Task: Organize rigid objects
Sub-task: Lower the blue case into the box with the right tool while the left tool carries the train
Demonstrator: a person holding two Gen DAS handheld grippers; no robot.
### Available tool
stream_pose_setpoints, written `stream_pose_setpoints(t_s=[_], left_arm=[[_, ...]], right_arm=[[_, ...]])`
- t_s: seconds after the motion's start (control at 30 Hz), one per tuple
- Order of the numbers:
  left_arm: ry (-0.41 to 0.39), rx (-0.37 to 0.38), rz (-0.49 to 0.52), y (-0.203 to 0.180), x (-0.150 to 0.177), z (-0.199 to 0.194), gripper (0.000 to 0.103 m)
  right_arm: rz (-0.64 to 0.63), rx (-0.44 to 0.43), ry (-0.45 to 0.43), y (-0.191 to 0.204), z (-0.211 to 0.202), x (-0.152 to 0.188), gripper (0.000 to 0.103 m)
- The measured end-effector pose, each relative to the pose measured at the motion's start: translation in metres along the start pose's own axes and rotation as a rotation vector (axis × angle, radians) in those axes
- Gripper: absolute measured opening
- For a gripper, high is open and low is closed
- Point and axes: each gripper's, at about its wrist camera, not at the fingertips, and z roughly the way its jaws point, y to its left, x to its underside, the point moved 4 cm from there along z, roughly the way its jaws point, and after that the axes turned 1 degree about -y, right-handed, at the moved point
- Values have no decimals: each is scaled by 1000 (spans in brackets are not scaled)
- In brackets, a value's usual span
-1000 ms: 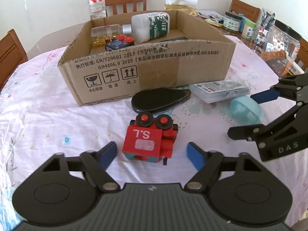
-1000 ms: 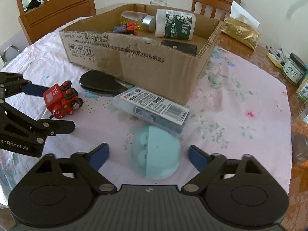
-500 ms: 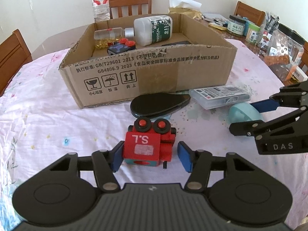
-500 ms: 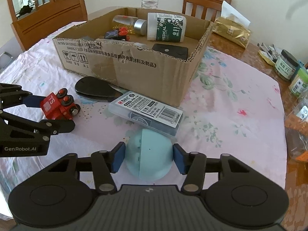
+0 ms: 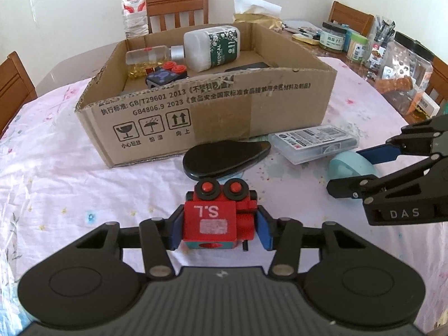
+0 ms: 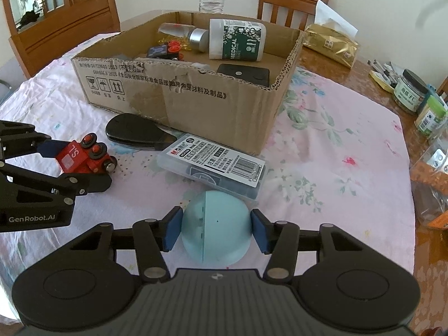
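On the left, the left gripper point(image 5: 219, 225) has its blue pads pressed against both sides of a red toy train car point(image 5: 217, 219), pinching it where it sits on the pink floral tablecloth point(image 5: 56, 173). White letters on the car's top read "S.L" upside down from this side, above a scuffed white patch; seen from the right wrist view, the gripper's black body carries "GenRobot.AI".

Behind the car lies a black teardrop-shaped case point(image 5: 224, 158), just in front of an open cardboard box point(image 5: 212, 112). The box wall is printed "GB/T29601 2013" and "GB4806.9 2023" with Chinese text and three handling symbols — fragile glass, umbrella, up arrows. Inside lie a white bottle point(image 5: 214, 47) with a dark green label reading "MEDICAL", a clear bottle point(image 5: 148, 57) holding yellow capsules, a small dark toy with red wheels point(image 5: 166, 74), and a flat black item point(image 6: 243, 74).

Right of the teardrop case rests a clear plastic case point(image 6: 211, 163) with a printed label and barcode. Just before it, the right gripper point(image 6: 215, 231) — marked "DAS" in the left wrist view — clasps a pale blue dome-shaped object point(image 6: 215, 229) between its blue pads, low over the cloth.

Far right, labelled jars point(image 6: 410, 91) stand on bare wooden table.
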Motion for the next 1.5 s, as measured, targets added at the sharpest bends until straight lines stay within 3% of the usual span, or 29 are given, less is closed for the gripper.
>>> stream_pose_setpoints(t_s=[0.53,0.87,1.2,1.37,1.5], left_arm=[[25,38,57,6,-1,-5,50],[48,86,139,20,-11,-31,50],[57,130,174,34,-27,-61,50],[31,126,155,39,-37,-71,50],[14,107,148,44,-43,-75,50]], right_arm=[[4,-3,31,5,-7,7,58],[-71,-32,39,2,-34,-5,58],[-137,-58,-103,-4,-76,-71,58],[-139,-61,-157,-6,-61,-109,58],[-141,-60,-135,-8,-32,-123,58]])
